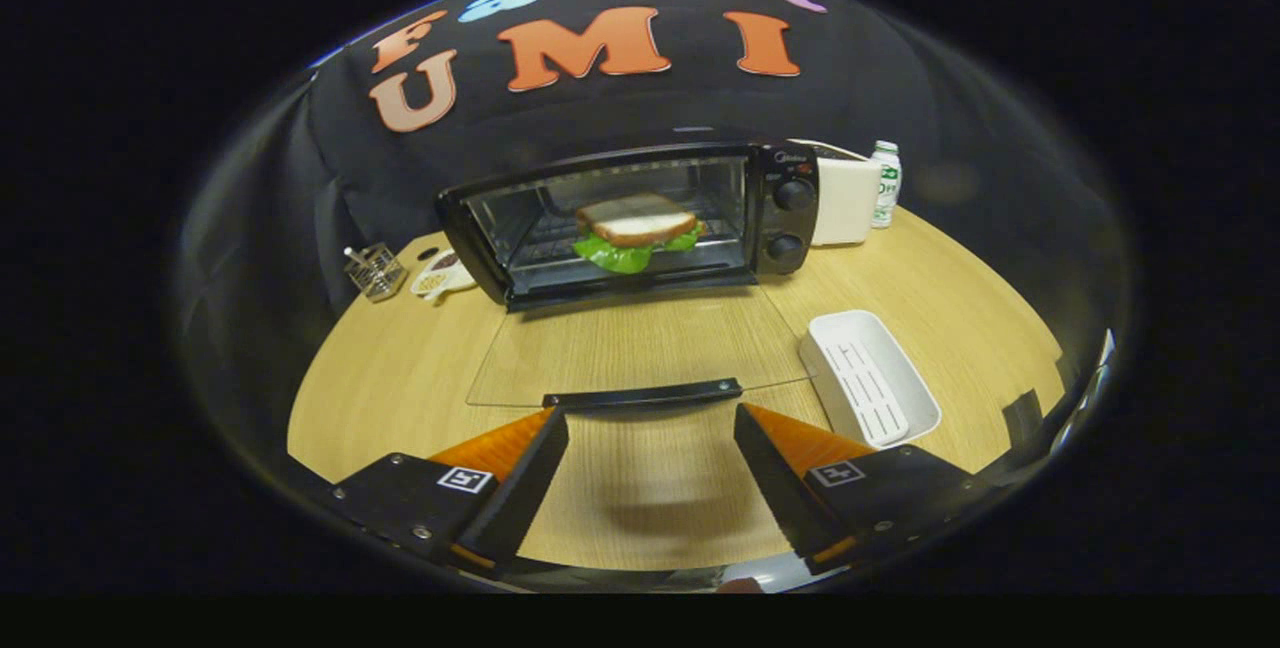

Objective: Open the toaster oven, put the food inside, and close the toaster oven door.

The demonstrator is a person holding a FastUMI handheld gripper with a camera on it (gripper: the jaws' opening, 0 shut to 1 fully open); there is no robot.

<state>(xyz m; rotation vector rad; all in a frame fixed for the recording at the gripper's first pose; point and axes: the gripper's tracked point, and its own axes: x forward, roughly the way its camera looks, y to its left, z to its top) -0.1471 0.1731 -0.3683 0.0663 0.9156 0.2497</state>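
The gripper [650, 423] hangs over a round wooden table [400, 378] with its two fingers spread wide and nothing between them but bare tabletop. Neither finger presses on anything.

Just ahead of the fingertips lies the door handle [642, 395], a dark bar running across the gap between the two fingers, close to their tips; whether it touches them I cannot tell. The handle belongs to the glass door [640, 343] of the toaster oven [640, 218], which is folded fully down and lies flat, reaching from the oven's front edge toward the gripper. The wood grain shows through the glass.

Beyond the door stands the oven itself, dark-cased, its mouth open and facing the gripper. Inside, on the wire rack [545, 248], sits the sandwich [636, 231]: a slice of bread on top, green lettuce spilling out beneath it toward the front. It lies well beyond the fingers, roughly in line with the gap between them. Two round knobs [793, 195] sit one above the other on the oven's right-hand panel.

A white tray [868, 378], empty, rests on the table just ahead of the right finger, beside the open door. Behind the oven on that side stand a white box [845, 198] and a small bottle [885, 183]. On the other side of the oven are a small wire basket [376, 271] and a small white dish [440, 275].
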